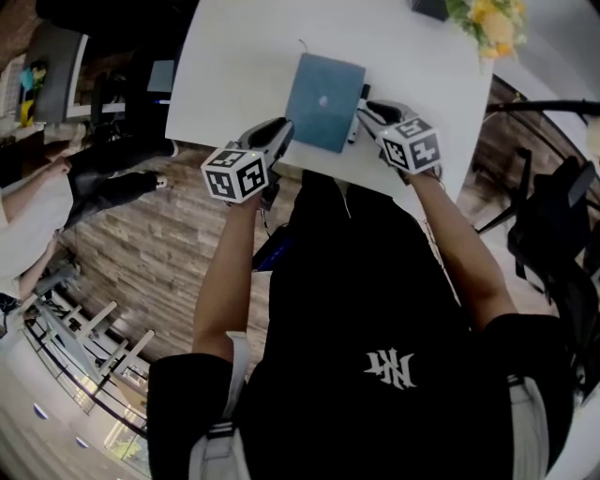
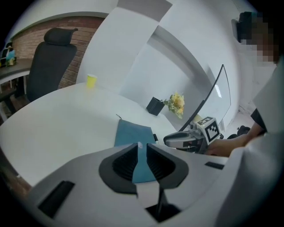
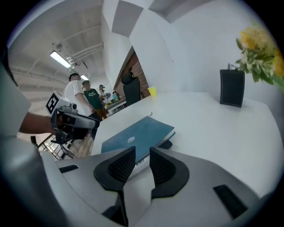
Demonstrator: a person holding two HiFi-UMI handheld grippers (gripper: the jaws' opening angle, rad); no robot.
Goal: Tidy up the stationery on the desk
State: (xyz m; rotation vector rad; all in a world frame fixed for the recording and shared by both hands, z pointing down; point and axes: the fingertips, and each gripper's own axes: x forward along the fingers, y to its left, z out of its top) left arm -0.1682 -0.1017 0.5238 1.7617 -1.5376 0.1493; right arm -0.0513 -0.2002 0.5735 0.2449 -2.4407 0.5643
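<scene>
Your black shirt (image 1: 375, 309) has a white monogram (image 1: 390, 367), prob. "NK". Your left gripper (image 2: 141, 147) has its jaws a narrow way apart w/ nothing pinched, over the near-left corner of the blue notebook (image 1: 323, 101). Your right gripper (image 3: 142, 150) is also slack and empty, at its right edge. The notebook lies on the white desk (image 1: 234, 66), w/ a small pale logo mid-cover, unreadable. A dark pen (image 1: 352, 131) sits just beside it. Farther: black box (image 3: 232, 87), yellow flowers (image 1: 492, 23), yellow cup (image 2: 91, 80).
</scene>
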